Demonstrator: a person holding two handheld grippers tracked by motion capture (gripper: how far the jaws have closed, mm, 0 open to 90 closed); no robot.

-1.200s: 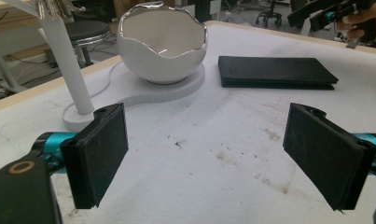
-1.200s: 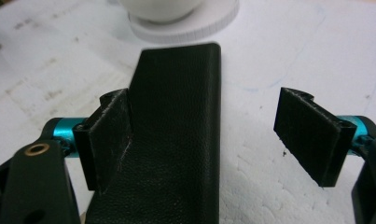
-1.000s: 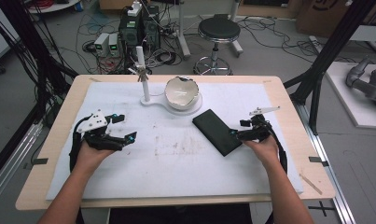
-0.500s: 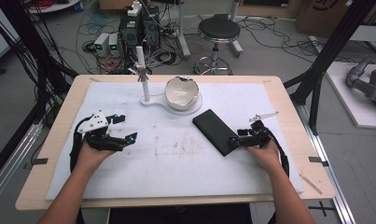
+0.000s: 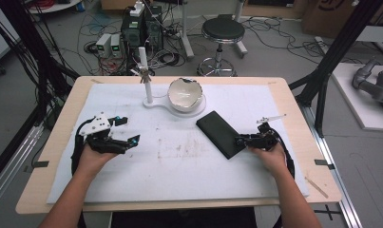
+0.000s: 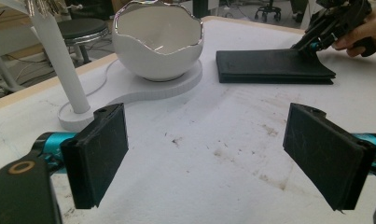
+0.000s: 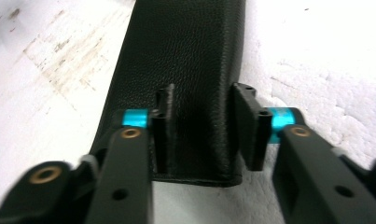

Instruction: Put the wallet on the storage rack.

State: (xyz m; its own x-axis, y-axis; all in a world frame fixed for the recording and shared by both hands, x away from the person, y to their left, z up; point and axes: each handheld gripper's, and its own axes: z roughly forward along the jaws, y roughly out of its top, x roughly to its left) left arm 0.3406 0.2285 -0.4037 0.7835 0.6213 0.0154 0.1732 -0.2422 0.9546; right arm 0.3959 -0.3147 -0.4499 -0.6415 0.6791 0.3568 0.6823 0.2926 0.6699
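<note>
A flat black leather case (image 5: 221, 134) lies slantwise on the white mat (image 5: 189, 175), right of centre. My right gripper (image 5: 239, 140) is at the case's near right end, lying low. In the right gripper view its jaws (image 7: 205, 93) stand narrow over that end of the case (image 7: 185, 42). They have just been closing, and the case's top shows in the gap with no pad pressing on it. My left gripper (image 5: 129, 129) rests at the left of the mat, wide open (image 6: 223, 158), nothing between its pads. The left gripper view shows the case (image 6: 269, 67) with the right gripper (image 6: 311, 44) on its far corner.
A white egg-shaped bowl (image 5: 185, 93) with a jagged rim sits on a white base with an upright white post (image 5: 145, 76) at the back centre. A small metal tool (image 5: 271, 118) lies right of the case. The mat shows brown stains in the middle.
The right gripper's jaws have narrowed a good deal and the gripper has settled lower at the case's near end. The left hand and gripper have not moved.
</note>
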